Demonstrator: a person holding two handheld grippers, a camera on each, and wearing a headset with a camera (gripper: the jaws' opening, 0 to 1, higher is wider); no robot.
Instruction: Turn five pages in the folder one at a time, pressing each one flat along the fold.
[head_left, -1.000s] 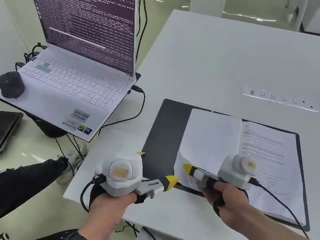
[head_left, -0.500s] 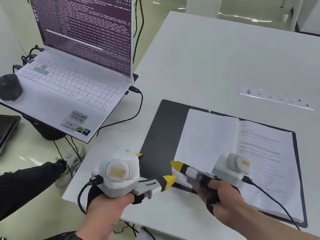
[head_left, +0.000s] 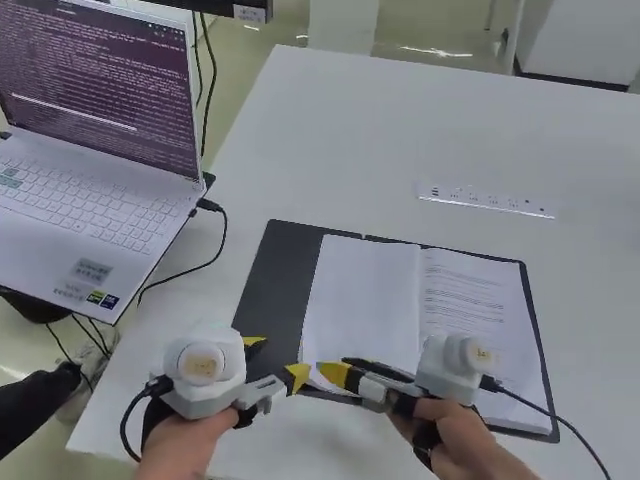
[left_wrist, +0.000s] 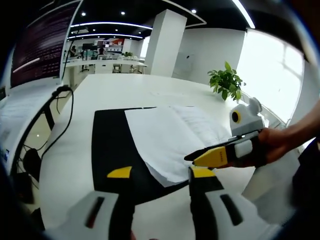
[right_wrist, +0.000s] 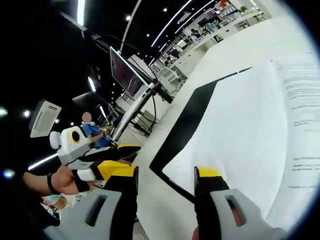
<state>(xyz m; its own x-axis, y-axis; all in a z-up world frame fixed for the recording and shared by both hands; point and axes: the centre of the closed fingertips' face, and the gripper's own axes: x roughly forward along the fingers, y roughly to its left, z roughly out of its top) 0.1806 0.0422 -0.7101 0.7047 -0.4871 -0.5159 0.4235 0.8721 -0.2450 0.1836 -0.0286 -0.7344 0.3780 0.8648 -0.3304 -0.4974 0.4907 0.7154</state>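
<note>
1. right gripper (head_left: 336, 372): fingers parted, nothing between them. The tips sit low at the near-left corner of the turned page (head_left: 365, 300); whether they touch the sheet cannot be told.
2. left gripper (left_wrist: 160, 172): fingers parted and empty. It hovers over the near table edge, just beside the folder's left cover, pointing toward the right gripper, near it but apart.
3. turned page: blank side up, laid over the left half of the folder (head_left: 268, 285), close to flat.
4. folder: black, open, on the white table (head_left: 400, 120) near its front edge. A printed sheet (head_left: 472, 300) is exposed on the right half, and the fold (head_left: 418, 285) runs between the two sheets.
5. surroundings: laptop (head_left: 90, 190) well to the left, power strip (head_left: 485, 198) beyond the folder.

Step in hand (judged): the page is over but not yet pressed. It would be done well by bringing one finger down flat on the blank sheet just beside the fold. That finger then slides along the fold from the near end to the far end with light, even pressure. The left gripper can steady the left cover so the folder does not skid.

Change from a second ago: the page then stood arched above the right half, its lower edge at the right gripper; it has since swung over and come down. The right gripper has travelled leftward with it. The left gripper stays at its post.
</note>
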